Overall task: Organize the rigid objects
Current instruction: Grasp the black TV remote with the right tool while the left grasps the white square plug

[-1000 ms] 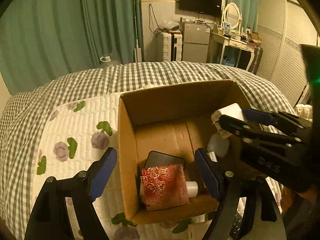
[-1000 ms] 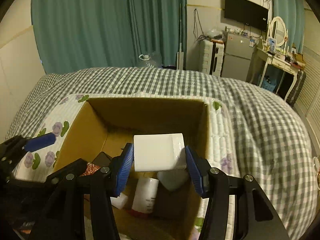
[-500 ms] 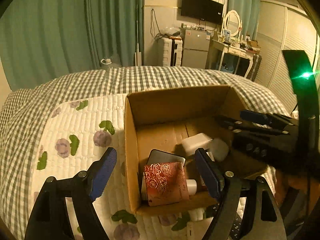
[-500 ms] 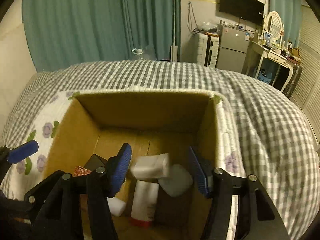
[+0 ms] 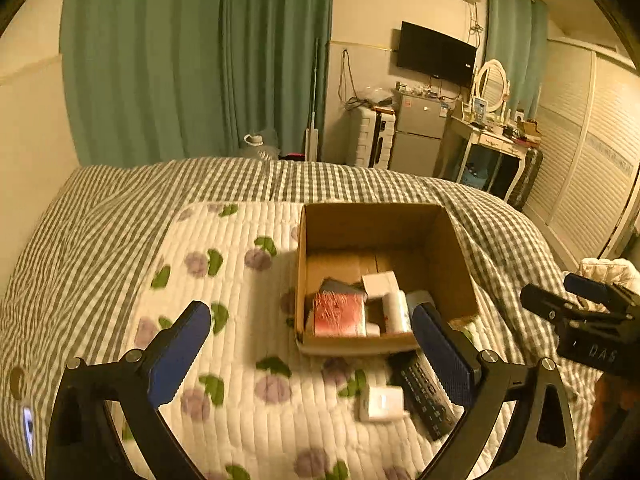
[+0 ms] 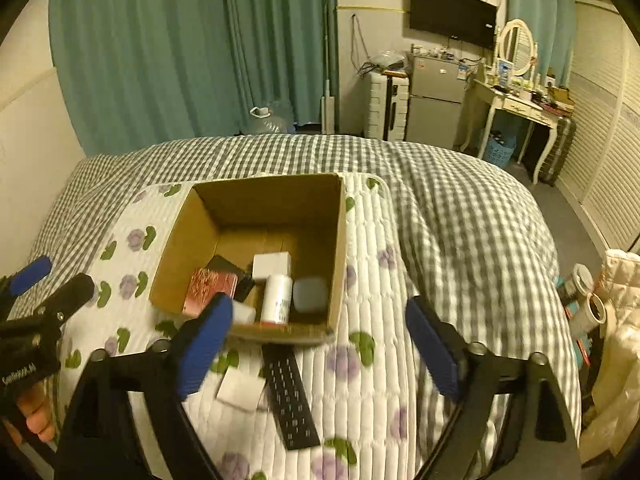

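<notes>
Both the left gripper [image 5: 310, 354] and right gripper [image 6: 318, 344] hang wide open, empty. A remote [image 6: 291, 396] and white box [image 6: 240, 390] lie outside the cardboard box [image 6: 338, 248], likely next.

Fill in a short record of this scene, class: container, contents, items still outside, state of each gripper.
container: cardboard box on a floral quilt
contents: white box, white bottle, grey case, red patterned packet, dark flat item
outside: remote control, small white block
left gripper: open, empty
right gripper: open, empty
</notes>
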A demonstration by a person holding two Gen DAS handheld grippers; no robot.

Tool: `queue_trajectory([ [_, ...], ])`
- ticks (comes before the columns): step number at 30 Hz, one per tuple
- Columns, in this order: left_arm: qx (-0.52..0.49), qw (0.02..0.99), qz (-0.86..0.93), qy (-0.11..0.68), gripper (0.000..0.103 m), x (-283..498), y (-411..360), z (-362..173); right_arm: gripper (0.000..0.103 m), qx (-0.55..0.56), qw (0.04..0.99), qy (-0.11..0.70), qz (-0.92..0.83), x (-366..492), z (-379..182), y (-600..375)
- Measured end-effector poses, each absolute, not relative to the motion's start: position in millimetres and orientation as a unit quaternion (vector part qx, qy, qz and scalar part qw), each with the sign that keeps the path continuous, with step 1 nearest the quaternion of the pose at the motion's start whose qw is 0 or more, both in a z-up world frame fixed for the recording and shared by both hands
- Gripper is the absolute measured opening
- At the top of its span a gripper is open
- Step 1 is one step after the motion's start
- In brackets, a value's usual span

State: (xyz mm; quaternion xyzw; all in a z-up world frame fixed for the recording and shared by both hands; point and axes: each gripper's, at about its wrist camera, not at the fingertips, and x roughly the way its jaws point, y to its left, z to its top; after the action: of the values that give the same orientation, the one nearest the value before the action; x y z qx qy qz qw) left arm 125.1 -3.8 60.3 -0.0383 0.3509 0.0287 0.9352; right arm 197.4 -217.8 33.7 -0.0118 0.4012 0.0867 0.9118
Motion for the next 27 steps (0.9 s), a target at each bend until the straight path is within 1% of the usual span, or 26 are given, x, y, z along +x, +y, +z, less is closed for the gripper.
queue_trajectory([
  [5, -0.04, 0.931, 0.031, 0.362, 0.103, 102, -9, 45, 0.096, -0.04, 0.915, 0.391, 0.09, 165, 29, -218],
  [9, -0.059, 0.923, 0.032, 0.378, 0.103, 95, -9, 18, 0.096, -0.037, 0.903, 0.417, 0.099, 158, 6, -218],
  [14, -0.055, 0.91, 0.042, 0.41, 0.103, 97, -14, -29, 0.095, -0.047, 0.885, 0.449, 0.119, 160, -46, -213],
  [17, -0.057, 0.898, 0.045, 0.433, 0.103, 103, -16, -55, 0.094, -0.055, 0.863, 0.482, 0.139, 169, -87, -206],
  [20, -0.057, 0.888, 0.051, 0.454, 0.103, 110, -17, -76, 0.084, -0.094, 0.847, 0.499, 0.156, 176, -119, -191],
  [21, -0.056, 0.883, 0.053, 0.462, 0.103, 113, -17, -80, 0.078, -0.106, 0.844, 0.501, 0.161, 176, -127, -188],
  [23, -0.052, 0.879, 0.052, 0.471, 0.103, 117, -17, -87, 0.076, -0.121, 0.836, 0.508, 0.168, 181, -143, -182],
  [25, -0.04, 0.877, 0.057, 0.475, 0.103, 120, -19, -91, 0.061, -0.12, 0.832, 0.514, 0.169, 186, -155, -181],
  [27, -0.035, 0.876, 0.054, 0.478, 0.103, 123, -21, -93, 0.06, -0.118, 0.829, 0.519, 0.171, 192, -164, -181],
])
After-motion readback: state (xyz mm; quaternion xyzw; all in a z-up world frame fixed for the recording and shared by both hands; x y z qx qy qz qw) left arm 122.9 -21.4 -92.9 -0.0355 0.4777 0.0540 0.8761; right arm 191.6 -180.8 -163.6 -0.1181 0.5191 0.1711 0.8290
